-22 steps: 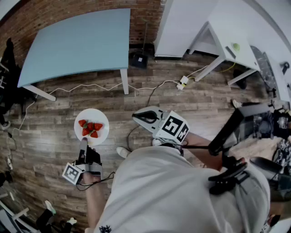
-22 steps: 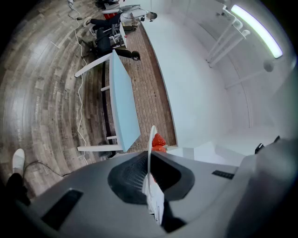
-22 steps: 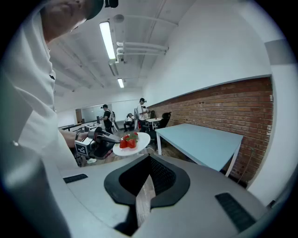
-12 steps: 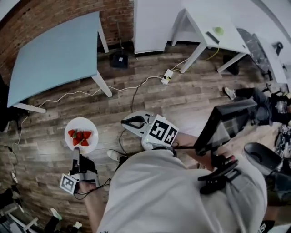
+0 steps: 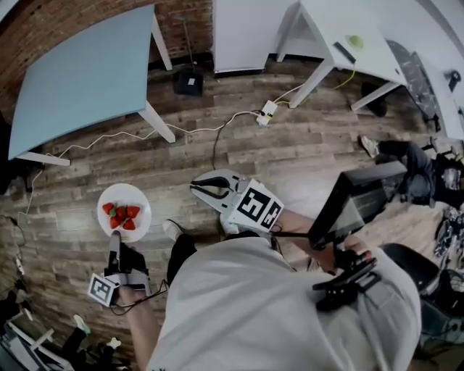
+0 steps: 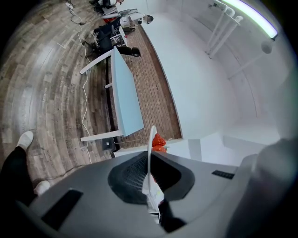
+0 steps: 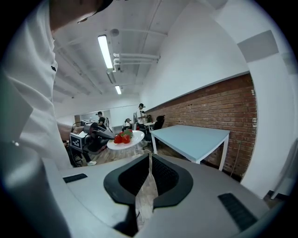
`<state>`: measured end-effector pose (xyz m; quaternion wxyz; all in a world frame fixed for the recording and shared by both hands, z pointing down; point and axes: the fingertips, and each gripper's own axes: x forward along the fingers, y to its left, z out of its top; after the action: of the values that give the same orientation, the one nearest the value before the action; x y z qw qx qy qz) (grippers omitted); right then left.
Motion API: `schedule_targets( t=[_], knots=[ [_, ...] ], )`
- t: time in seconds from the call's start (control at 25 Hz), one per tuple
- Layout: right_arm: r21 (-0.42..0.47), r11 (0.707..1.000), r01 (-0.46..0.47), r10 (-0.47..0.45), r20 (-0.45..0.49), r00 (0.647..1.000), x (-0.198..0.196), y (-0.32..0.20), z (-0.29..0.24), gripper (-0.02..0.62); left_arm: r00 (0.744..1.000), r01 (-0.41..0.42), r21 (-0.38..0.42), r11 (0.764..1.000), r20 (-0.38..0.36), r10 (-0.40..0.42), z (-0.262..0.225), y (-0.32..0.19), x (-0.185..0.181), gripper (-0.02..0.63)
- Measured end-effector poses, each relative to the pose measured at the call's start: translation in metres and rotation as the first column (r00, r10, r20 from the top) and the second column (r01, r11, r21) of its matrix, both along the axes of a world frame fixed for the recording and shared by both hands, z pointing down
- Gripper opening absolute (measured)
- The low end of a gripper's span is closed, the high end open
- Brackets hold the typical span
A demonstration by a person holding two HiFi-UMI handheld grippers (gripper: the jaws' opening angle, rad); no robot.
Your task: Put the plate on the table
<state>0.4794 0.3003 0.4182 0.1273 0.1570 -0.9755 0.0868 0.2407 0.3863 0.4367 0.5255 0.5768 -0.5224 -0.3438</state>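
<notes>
Holds the white plate (image 5: 142, 217) by its near rim in the left gripper (image 5: 114, 238), with jaws clamped on the edge, at about 8 o'clock in the head view. Carries a small heap of strawberries (image 5: 121, 215) on it, up over the wooden floor (image 5: 304, 159) and not yet on any tabletop. Shows the light blue tabletop (image 5: 80, 72) at 12 o'clock of the plate, well apart, set against the brick wall (image 5: 43, 22). Finds between plate and tabletop one white table leg (image 5: 158, 123) and a white cable (image 5: 109, 138) trailing over the floor to a plug block (image 5: 268, 112) at 1 o'clock. Places a black box (image 5: 188, 83) on the floor just past the table's corner, and a white desk (image 5: 341, 29) with a small green thing (image 5: 354, 42) at 2 o'clock. Points the right gripper (image 5: 196, 187) forward at 3 o'clock of the plate, with jaws together and nothing in them. Has a pale shoe (image 5: 172, 230) near the plate at 4 o'clock.
</notes>
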Motion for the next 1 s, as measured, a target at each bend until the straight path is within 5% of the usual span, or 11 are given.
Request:
schedule_targets(
  t=[0.24, 0.56, 1.0],
  knots=[
    [0.043, 0.999, -0.002, 0.001, 0.031, 1.000, -0.027, -0.032, 0.002, 0.034, 0.999, -0.038, 0.070, 0.997, 0.023, 0.036, 0.006, -0.044, -0.025, 0.011],
    [0.029, 1.000, 0.005, -0.004, -0.027, 1.000, -0.189, -0.074, -0.010, 0.048, 0.999, -0.031, 0.046, 0.998, 0.036, 0.029, 0.002, -0.086, -0.184, 0.012],
    [0.002, 0.999, 0.054, -0.053, -0.042, 0.998, -0.328, -0.133, -0.001, 0.048, 0.998, 0.030, 0.044, 0.999, -0.063, -0.027, 0.011, -0.145, -0.294, 0.011]
  ],
)
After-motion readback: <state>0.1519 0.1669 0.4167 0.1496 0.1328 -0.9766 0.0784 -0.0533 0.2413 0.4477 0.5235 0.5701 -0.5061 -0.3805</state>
